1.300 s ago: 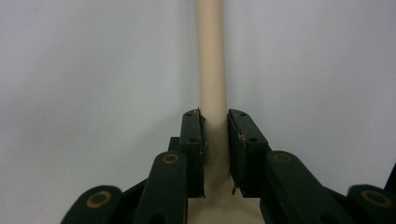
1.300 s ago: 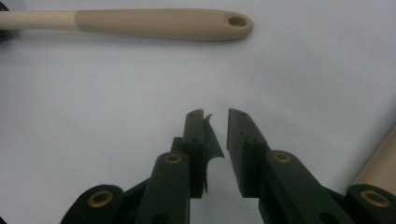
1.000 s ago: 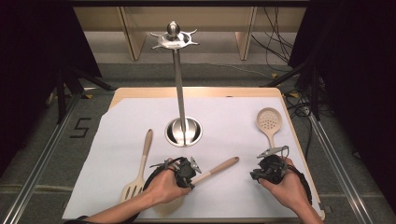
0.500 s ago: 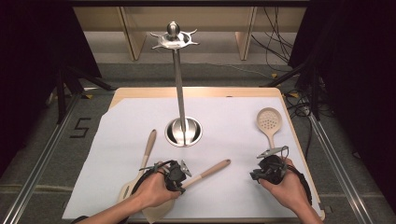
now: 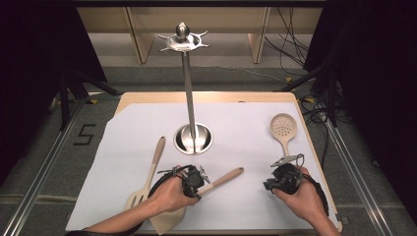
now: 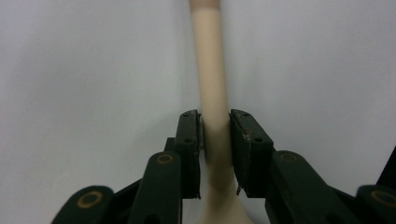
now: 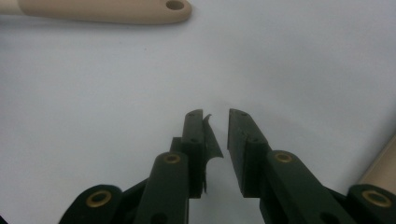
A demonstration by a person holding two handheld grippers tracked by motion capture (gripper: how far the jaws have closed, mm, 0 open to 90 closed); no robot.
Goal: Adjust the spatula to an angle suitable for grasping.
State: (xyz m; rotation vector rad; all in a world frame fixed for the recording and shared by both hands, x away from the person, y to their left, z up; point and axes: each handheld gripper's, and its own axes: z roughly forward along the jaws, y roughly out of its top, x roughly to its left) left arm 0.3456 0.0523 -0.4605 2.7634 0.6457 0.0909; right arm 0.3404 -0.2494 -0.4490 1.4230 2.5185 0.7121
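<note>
Barely started: has the spatula [image 6: 210, 70] by its handle between the left claw [image 6: 215, 126] pads, just easing open, blade end behind that claw, lying on the desk [image 5: 236, 118]. Keeps the right claw [image 7: 215, 121] narrowly parted and empty. Leaves lifting and probably hanging it on the bare stand [image 5: 189, 98] ahead, then the slotted turner [image 5: 150, 172] and skimmer [image 5: 283, 129].

Three utensils: slotted turner [image 5: 140, 195], spatula [image 5: 216, 183], skimmer [image 5: 283, 129]; one stand [image 5: 188, 93].

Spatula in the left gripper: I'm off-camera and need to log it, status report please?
Left gripper jaws around the spatula handle, just eased wider. Right gripper open, empty, over the white sheet. Utensil stand ahead, path unobstructed.
</note>
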